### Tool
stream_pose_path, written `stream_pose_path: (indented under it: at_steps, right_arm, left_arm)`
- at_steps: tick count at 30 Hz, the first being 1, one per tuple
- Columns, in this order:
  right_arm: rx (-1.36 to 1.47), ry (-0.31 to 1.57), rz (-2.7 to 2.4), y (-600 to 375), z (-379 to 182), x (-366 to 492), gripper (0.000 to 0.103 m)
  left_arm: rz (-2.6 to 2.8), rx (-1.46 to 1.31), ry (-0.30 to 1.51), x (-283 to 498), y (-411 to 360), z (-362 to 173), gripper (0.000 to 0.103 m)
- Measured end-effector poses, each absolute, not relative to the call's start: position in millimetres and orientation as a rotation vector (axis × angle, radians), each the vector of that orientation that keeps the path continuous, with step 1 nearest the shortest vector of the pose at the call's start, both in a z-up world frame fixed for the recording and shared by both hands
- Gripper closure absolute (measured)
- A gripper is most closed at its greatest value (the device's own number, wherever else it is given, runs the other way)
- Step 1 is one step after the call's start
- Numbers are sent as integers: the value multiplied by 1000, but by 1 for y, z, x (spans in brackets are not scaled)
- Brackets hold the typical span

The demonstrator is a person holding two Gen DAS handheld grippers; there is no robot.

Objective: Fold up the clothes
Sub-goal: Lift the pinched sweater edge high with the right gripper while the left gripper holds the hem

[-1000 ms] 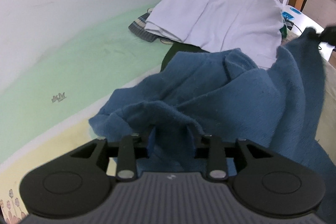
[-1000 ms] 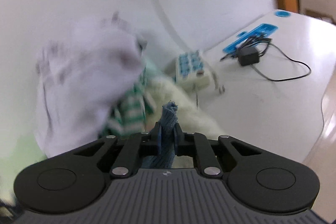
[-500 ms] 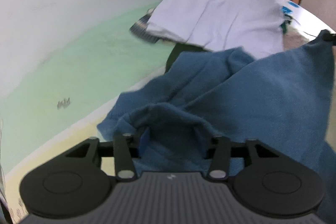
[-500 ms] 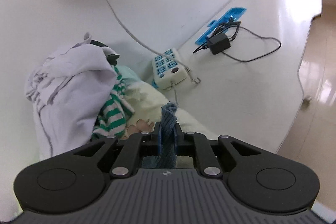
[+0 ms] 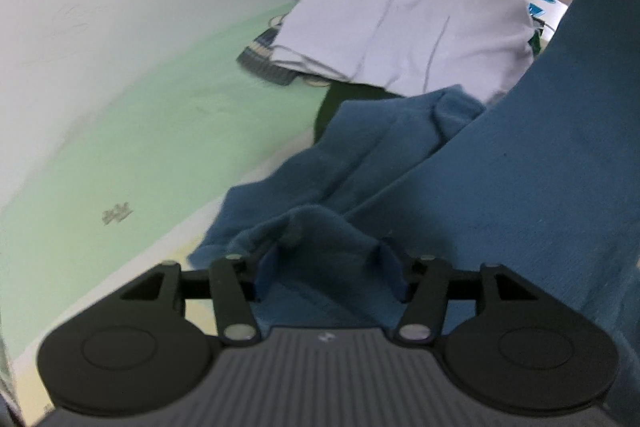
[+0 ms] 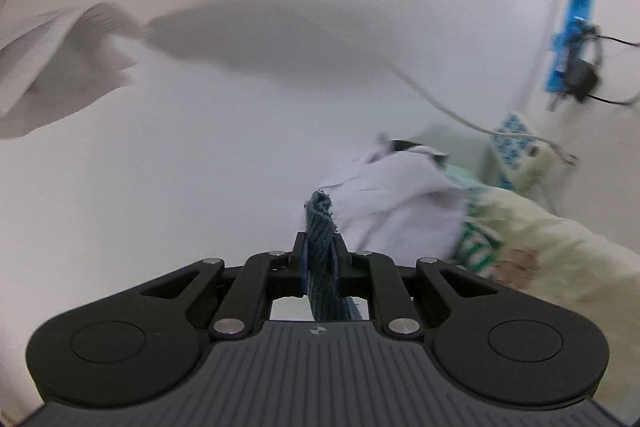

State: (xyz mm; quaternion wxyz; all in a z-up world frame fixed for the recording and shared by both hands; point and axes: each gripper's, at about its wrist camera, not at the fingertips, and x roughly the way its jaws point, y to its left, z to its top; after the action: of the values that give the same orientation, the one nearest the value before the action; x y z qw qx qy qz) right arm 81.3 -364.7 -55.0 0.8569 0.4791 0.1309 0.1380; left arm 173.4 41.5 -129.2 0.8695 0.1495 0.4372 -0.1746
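Observation:
A dark blue fleecy garment (image 5: 500, 187) lies bunched on the pale green surface (image 5: 160, 131). Its right part is lifted into a tall sheet toward the upper right. My left gripper (image 5: 328, 267) points down at it, and its jaws are opening with a thick fold of the blue cloth still filling the gap between the pads. My right gripper (image 6: 320, 255) is held level in the air, shut on a corner of the blue garment (image 6: 319, 223) that sticks out past its fingertips.
A pile of white clothes (image 5: 400, 7) lies behind the blue garment, over a striped knit piece (image 5: 260, 59). The right wrist view shows that white pile (image 6: 392, 195), a green-striped item (image 6: 476, 247), cream cloth (image 6: 560, 259), a power strip (image 6: 514, 139), a plugged charger (image 6: 580, 77) and the white wall.
My right gripper has risen and rolled with the blue corner, lifting the garment's right side into a tall sheet. The left jaws have widened around the fold.

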Motion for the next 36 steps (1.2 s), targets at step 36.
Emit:
stream_pose_path:
  at_steps: [36]
  right_arm:
    - [468, 671, 1172, -183, -29, -42, 91]
  left_arm:
    - [-478, 230, 901, 149, 59, -113, 71]
